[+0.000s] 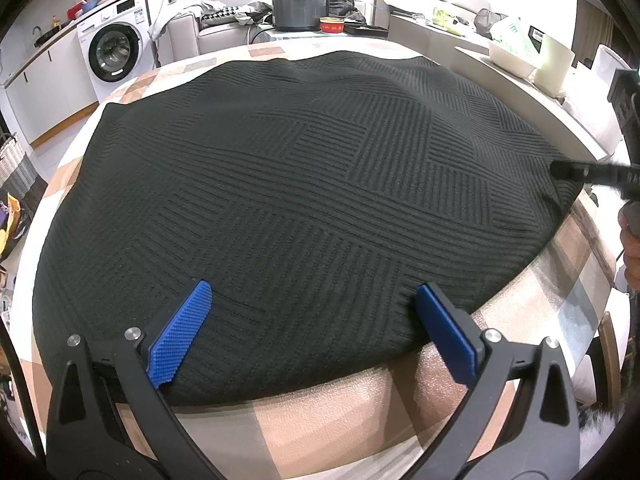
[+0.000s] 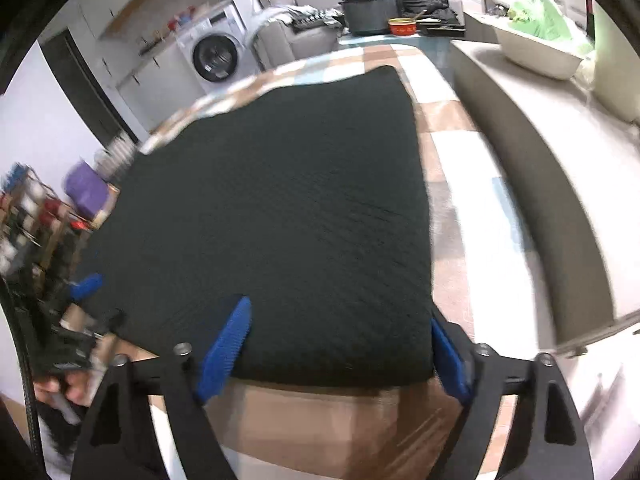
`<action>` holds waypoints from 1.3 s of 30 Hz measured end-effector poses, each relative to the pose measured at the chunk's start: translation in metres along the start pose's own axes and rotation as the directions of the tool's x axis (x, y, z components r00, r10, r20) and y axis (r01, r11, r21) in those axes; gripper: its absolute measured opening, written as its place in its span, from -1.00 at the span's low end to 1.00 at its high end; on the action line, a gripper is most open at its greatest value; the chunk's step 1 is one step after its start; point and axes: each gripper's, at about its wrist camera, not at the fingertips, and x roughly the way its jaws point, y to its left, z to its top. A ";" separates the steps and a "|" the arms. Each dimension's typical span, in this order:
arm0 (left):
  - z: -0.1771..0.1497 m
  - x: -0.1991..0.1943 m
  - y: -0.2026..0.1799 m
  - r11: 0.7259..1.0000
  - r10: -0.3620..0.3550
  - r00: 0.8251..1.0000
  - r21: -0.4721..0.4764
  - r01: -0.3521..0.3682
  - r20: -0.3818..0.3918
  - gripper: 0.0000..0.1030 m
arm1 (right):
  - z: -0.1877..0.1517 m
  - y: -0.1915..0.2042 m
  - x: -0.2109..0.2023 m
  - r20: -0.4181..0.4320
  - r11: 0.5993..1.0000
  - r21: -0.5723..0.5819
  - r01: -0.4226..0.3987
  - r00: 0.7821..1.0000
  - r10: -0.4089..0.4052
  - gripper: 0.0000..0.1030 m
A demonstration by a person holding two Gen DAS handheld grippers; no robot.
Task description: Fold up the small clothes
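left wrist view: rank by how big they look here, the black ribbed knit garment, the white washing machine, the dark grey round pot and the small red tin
1. Black ribbed knit garment, nearest the camera, which inflates it.
2. White washing machine.
3. Dark grey round pot.
4. Small red tin.

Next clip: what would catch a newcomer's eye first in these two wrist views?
The dark ribbed knit garment spread flat over the checked tablecloth fills both views. The left gripper stands open at its near edge, blue pads on the fabric; the right gripper is open at the near right corner. Behind, a white washing machine stands at the far left.
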 end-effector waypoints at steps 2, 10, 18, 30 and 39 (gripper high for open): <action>0.000 0.000 -0.001 1.000 0.001 1.000 0.001 -0.001 0.000 0.97 | 0.003 0.000 -0.007 0.021 1.000 -0.008 -0.030 0.999 0.031 0.60; -0.001 0.000 -0.001 1.000 0.000 1.000 0.002 0.000 -0.001 0.97 | 0.010 0.009 -0.017 0.069 0.989 -0.085 -0.119 0.990 0.125 0.49; -0.001 0.000 -0.001 1.000 -0.001 1.000 0.002 0.001 -0.001 0.97 | 0.010 0.009 0.004 0.020 0.992 -0.113 0.059 0.998 -0.057 -0.57; 0.000 0.001 -0.002 1.000 -0.001 1.000 0.001 0.001 -0.001 0.97 | -0.002 0.035 -0.038 0.155 0.970 -0.243 -0.017 0.986 0.056 -0.75; 0.000 0.001 -0.001 1.000 -0.002 1.000 0.000 0.002 0.000 0.97 | -0.003 -0.011 -0.012 0.036 0.989 -0.082 0.120 0.992 -0.117 -0.71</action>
